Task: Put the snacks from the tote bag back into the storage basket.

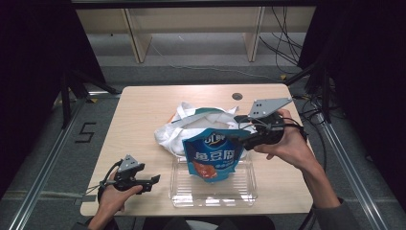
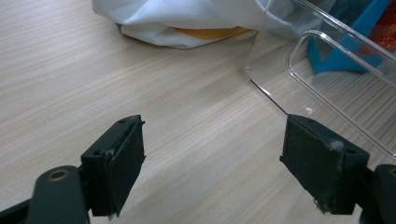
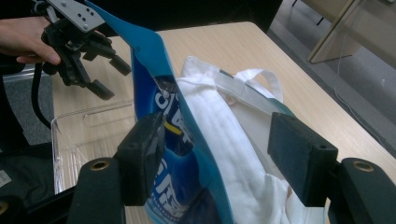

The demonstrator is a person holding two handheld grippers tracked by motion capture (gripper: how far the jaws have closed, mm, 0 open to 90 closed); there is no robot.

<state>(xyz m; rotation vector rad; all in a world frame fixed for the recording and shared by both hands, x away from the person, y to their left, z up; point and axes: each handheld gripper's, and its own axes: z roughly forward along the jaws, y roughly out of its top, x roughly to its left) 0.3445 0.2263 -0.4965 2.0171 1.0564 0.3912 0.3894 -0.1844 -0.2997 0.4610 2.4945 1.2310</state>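
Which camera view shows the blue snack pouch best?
The high view: the blue snack pouch faces it whole, over the clear plastic tray. The right gripper view shows its edge; the left gripper view, a blue corner.

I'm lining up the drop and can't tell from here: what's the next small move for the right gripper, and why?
Probably draw the right gripper back clear: its jaws stand open around the blue snack bag, whose lower end already rests in the clear bin.
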